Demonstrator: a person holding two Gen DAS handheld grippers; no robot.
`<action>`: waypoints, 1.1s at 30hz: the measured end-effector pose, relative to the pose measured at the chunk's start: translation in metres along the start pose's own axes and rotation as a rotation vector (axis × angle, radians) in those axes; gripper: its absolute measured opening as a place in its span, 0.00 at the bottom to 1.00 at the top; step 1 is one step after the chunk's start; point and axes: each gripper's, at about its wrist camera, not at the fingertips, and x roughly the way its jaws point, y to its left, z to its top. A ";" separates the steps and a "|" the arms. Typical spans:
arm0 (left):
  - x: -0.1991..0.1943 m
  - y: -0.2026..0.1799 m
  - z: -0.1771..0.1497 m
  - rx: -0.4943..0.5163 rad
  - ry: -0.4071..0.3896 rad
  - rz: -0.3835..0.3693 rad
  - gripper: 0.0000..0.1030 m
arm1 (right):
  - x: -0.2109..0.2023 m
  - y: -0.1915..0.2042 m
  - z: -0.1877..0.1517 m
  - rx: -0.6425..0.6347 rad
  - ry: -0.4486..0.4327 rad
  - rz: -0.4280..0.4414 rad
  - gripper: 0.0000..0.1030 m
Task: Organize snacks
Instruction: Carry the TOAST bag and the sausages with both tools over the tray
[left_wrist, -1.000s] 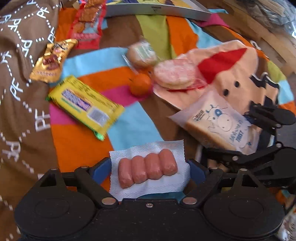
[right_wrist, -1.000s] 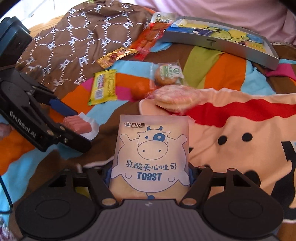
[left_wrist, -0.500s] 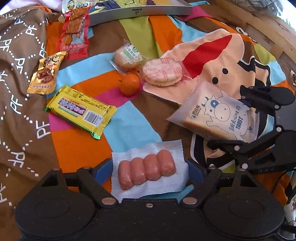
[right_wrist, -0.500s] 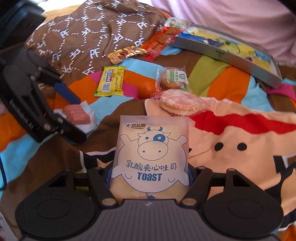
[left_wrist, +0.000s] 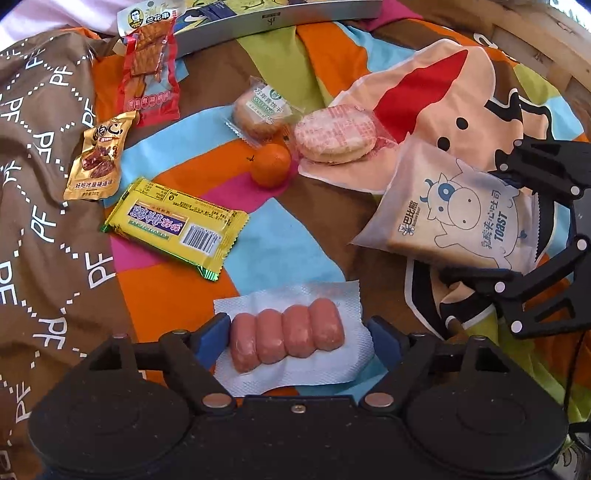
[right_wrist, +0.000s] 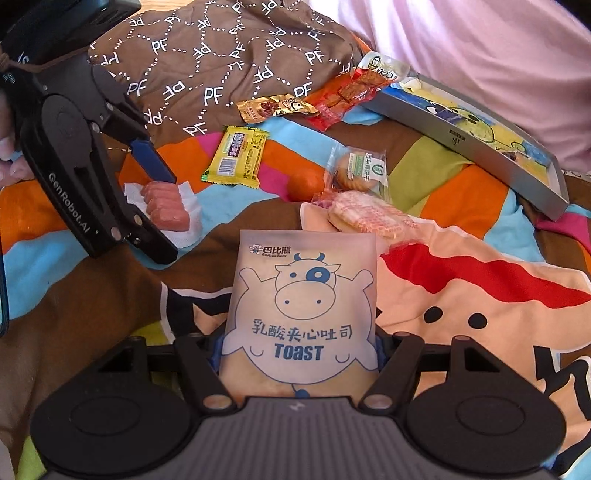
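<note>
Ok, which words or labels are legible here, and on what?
"TOAST", "Barbee Bear": toast packet, held by right gripper.
"GenRobot.AI": left gripper body.
"PF": brown cloth.
"WEIFANG", roughly: biscuit packet.
Yellow bar, red packet, gold packet: print unreadable.

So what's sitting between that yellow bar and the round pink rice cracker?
A small orange lies between the yellow bar and the pink rice cracker, right beside the cracker's wrapper. The left wrist view shows it best.
</note>
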 end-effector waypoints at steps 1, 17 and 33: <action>0.001 -0.001 0.000 0.004 0.003 0.009 0.84 | 0.000 0.000 0.000 0.005 0.001 0.001 0.70; 0.013 0.013 0.001 -0.031 0.033 -0.029 0.87 | 0.006 0.000 -0.002 0.038 0.005 0.004 0.71; -0.004 0.015 -0.003 -0.011 -0.062 -0.012 0.83 | 0.000 0.012 -0.001 -0.105 -0.048 -0.066 0.70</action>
